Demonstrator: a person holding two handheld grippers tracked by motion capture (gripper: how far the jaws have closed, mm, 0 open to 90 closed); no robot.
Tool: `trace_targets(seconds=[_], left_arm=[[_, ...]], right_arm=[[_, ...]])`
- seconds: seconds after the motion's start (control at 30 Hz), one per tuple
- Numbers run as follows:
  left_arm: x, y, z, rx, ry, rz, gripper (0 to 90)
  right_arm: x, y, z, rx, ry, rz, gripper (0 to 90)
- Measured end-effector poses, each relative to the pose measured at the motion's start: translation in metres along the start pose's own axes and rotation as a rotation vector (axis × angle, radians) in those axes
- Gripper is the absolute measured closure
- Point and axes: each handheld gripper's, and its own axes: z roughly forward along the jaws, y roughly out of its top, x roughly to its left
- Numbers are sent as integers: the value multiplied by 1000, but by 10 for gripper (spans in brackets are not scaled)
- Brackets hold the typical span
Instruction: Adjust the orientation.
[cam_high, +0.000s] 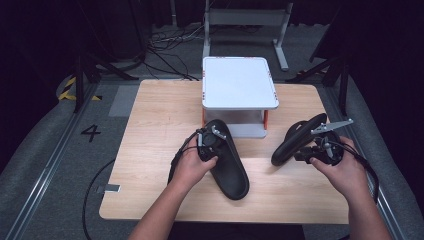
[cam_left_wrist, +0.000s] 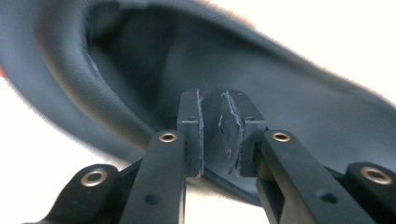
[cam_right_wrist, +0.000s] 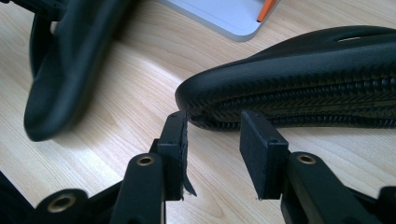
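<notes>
Two black shoes lie on the wooden table (cam_high: 155, 120). The left shoe (cam_high: 231, 172) rests sole down and points away from me. My left gripper (cam_high: 214, 137) hovers over its far end. In the left gripper view the left gripper (cam_left_wrist: 215, 135) has its pads a narrow gap apart, with the left shoe's (cam_left_wrist: 116, 79) rim running between them. The right shoe (cam_high: 296, 141) is tipped on its side. My right gripper (cam_high: 301, 154) stands open at the right shoe's (cam_right_wrist: 303, 65) near end, its treaded sole just past the right gripper (cam_right_wrist: 215, 137).
A white two-level stand (cam_high: 240, 82) with orange posts sits at the back centre of the table, close behind both shoes. The right gripper view takes in the stand's corner (cam_right_wrist: 224, 14) and the left shoe (cam_right_wrist: 65, 60). Cables and metal frame legs lie on the floor beyond.
</notes>
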Motion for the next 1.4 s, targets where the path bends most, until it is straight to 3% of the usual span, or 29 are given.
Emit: trace_targets(seconds=[0.07,0.17,0.27,0.33,0.4,0.53,0.57,0.7,0.73,0.8,0.93,1.03,1.13,1.2,1.4], left_arm=[[-3,1,1,-1,19,15,651],[-7,0,-5,-50,28,20,556],[-8,-3,-17,-82,104,-11,429],[-5,-7,-26,-95,151,-53,392],[0,-12,-26,-63,187,-117,318],[9,-15,-11,-5,200,-207,221],[10,-15,-9,6,184,-220,203],[11,-13,2,53,152,-211,217],[12,-13,4,58,125,-206,256],[13,-12,3,61,48,-218,442],[11,-9,1,74,55,-181,493],[9,-8,0,71,23,-137,528],[7,-7,0,81,2,-138,588],[3,-5,0,98,-12,-112,594],[2,-7,-6,149,9,-102,612]], right_arm=[[0,0,0,-2,-1,1,634],[0,0,-1,-5,0,0,633],[0,-1,-4,-9,1,6,632],[-1,-1,-5,-15,-3,4,631],[-1,-1,-5,-15,-2,10,630],[0,-2,-4,-9,-2,5,630],[0,-2,-4,-6,-1,6,629],[0,-4,-5,-10,-5,12,627],[-1,-5,-6,-10,-4,17,625],[-3,-7,-6,-3,-14,23,625],[-3,-9,-8,-9,-14,25,624],[-3,-9,-8,-10,-13,28,623],[-3,-9,-8,-10,-12,28,622],[-3,-9,-8,-7,-15,29,621],[-4,-10,-7,-4,-12,31,618]])
